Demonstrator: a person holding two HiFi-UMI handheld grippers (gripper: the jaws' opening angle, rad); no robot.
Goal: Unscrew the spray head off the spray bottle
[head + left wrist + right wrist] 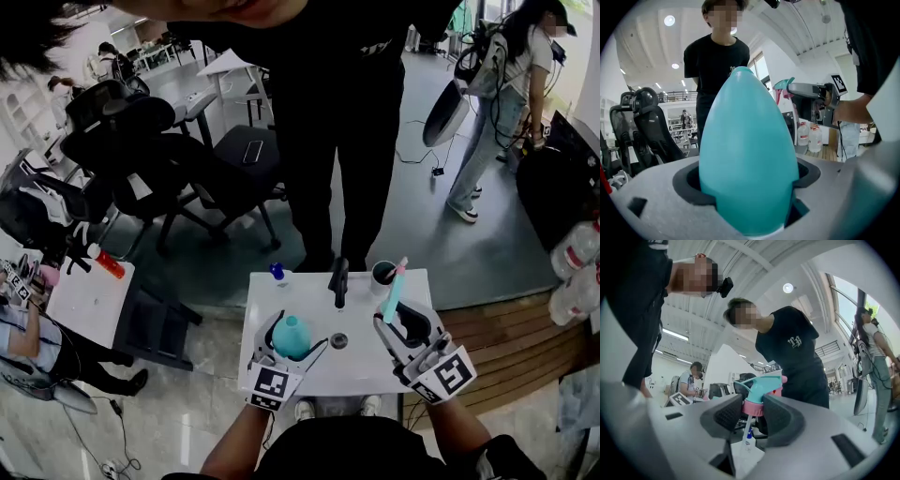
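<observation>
Left hand-held gripper: jaws spread wide and clamped on the bottle's belly. The broad grip probably serves to stop the round body from turning.
Bottle: teal and egg-shaped, lying along the jaws with its narrow end pointing away. The wall is opaque, so I cannot tell what is inside or how full it is.
Right hand-held gripper: jaws roughly half apart, with both pads pressing on the pink collar of the spray head. The collar is likely gripped because it is the part that turns.
Spray head: already off the bottle and held well to the right of the left hand-held gripper. Its tube hangs free below the collar, so the unscrewing looks done.
Table: white, under both hand-held grippers. A small dark ring lies between them.
Beyond the left hand-held gripper: a small blue-capped bottle stands at the far edge.
Beyond the right hand-held gripper: a cup stands just past the spray head, its inside dark and its contents not visible. A black object stands just left of the cup.
Farthest: a person in black stands past the table.
</observation>
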